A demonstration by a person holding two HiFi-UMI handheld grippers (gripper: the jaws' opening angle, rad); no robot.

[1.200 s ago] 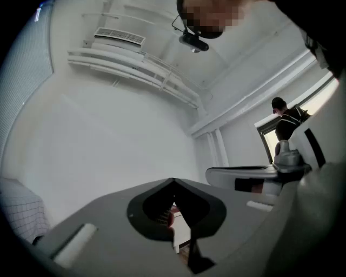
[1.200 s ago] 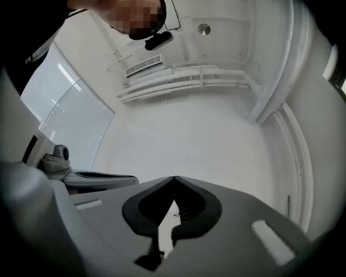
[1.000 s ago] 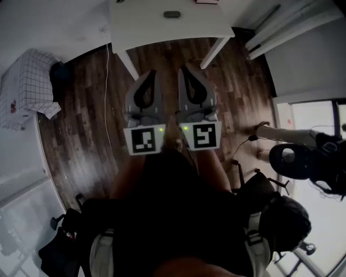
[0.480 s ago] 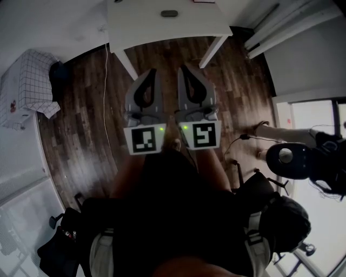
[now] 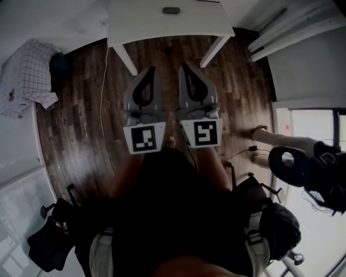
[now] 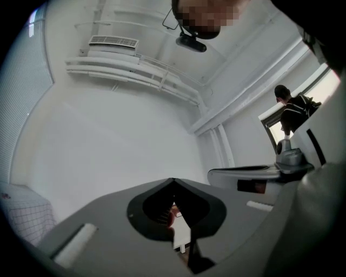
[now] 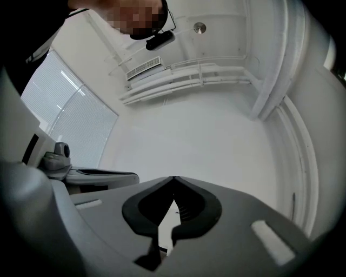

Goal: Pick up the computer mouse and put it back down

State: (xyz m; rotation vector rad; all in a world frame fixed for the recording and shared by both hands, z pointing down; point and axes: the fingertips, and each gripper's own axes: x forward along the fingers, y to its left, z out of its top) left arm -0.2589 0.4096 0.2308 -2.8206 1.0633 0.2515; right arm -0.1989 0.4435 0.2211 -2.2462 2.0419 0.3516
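Note:
A dark grey computer mouse (image 5: 171, 10) lies on the white table (image 5: 140, 21) at the top of the head view. My left gripper (image 5: 150, 71) and right gripper (image 5: 184, 68) hang side by side over the wooden floor, short of the table and apart from the mouse. Both are shut with nothing between the fingers. In the left gripper view the left gripper (image 6: 173, 180) has its tips meeting against a white wall. The right gripper (image 7: 174, 178) looks the same in its own view. Neither gripper view shows the mouse.
The table's two front legs (image 5: 125, 60) stand just ahead of the grippers. A box under checked cloth (image 5: 30, 76) sits at the left, a black bag (image 5: 51, 243) at lower left. Another person's legs (image 5: 273, 139) and black gear (image 5: 308, 170) are at the right. A thin cable (image 5: 102, 108) runs along the floor.
Both grippers stay shut and side by side. The table and mouse have slid slightly up the head view. The floor, bag and legs at the right have shifted.

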